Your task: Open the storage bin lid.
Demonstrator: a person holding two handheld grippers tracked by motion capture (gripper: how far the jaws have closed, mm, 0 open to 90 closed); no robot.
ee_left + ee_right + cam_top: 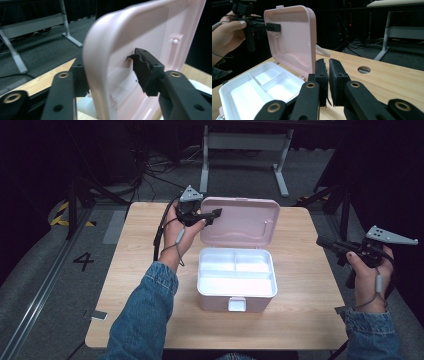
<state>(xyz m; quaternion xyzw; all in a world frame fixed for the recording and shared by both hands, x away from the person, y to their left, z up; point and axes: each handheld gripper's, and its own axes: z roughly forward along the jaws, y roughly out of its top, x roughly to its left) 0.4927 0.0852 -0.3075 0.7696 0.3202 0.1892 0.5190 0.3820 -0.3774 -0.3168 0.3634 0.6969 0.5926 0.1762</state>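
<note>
Pink storage box (237,287): set at the middle of the worktop (310,320), near its front edge; white divided tray exposed and seen empty. Lid (242,222): raised upright, its left rim straddled by the left gripper (216,214), jaws spread, pads off it. Right gripper (328,75): held off the right edge, jaws nearly pressed together, nothing between. Opening judged done; release left.
</note>
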